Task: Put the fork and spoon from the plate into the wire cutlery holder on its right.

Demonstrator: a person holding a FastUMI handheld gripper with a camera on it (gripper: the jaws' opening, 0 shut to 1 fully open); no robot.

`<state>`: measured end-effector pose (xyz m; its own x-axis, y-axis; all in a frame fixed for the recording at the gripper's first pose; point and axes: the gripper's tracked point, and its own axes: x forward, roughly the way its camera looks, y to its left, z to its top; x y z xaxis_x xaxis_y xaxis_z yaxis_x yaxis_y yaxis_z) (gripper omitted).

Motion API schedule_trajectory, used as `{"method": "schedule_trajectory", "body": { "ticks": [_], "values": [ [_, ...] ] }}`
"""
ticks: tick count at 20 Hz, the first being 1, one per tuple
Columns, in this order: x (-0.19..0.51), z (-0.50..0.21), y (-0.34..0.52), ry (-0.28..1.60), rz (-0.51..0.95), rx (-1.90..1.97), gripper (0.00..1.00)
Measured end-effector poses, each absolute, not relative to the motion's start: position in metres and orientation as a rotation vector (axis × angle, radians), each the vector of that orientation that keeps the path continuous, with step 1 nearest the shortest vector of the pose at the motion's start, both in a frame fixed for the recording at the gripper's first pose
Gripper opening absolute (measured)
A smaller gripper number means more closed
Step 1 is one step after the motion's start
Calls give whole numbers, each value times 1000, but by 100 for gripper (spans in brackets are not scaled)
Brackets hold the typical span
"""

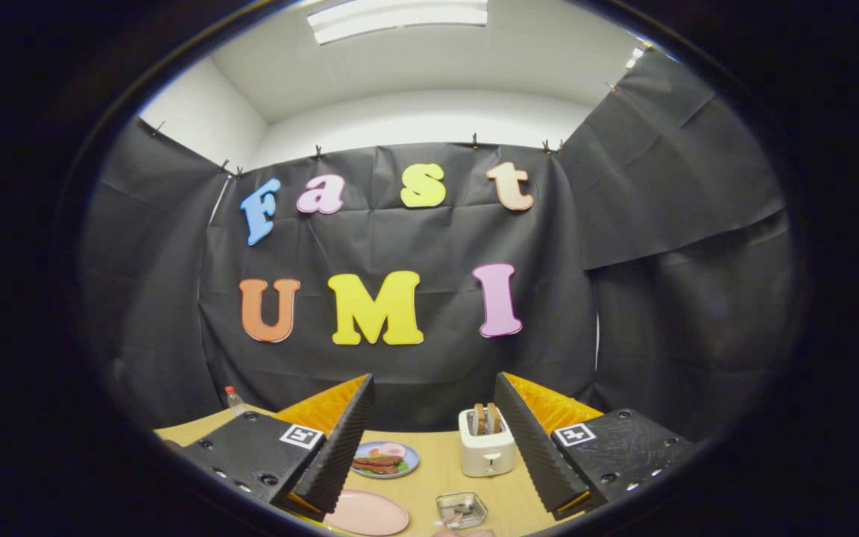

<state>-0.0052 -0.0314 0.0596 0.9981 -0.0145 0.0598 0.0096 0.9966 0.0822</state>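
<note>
Your tool (429,440) hangs high above the desk (437,470), fingers spread wide with nothing between them, a height that likely serves to take in the whole layout. Below and between the fingers lies the pink plate (367,512), bare as far as you can see. Just to its right sits the wire cutlery holder (461,509), with something pink inside; whether the fork and spoon are there is too small to tell. Beyond them stand a toaster (486,445) holding toast and a blue plate (385,459) of food.
</note>
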Motion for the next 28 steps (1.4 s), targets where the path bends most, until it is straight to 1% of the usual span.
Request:
{"method": "schedule_trajectory", "body": {
  "ticks": [12, 28],
  "values": [
    [-1, 59, -24, -68, -5, 87, 96],
    [2, 59, 2, -63, 45, 115, 96]
  ]
}}
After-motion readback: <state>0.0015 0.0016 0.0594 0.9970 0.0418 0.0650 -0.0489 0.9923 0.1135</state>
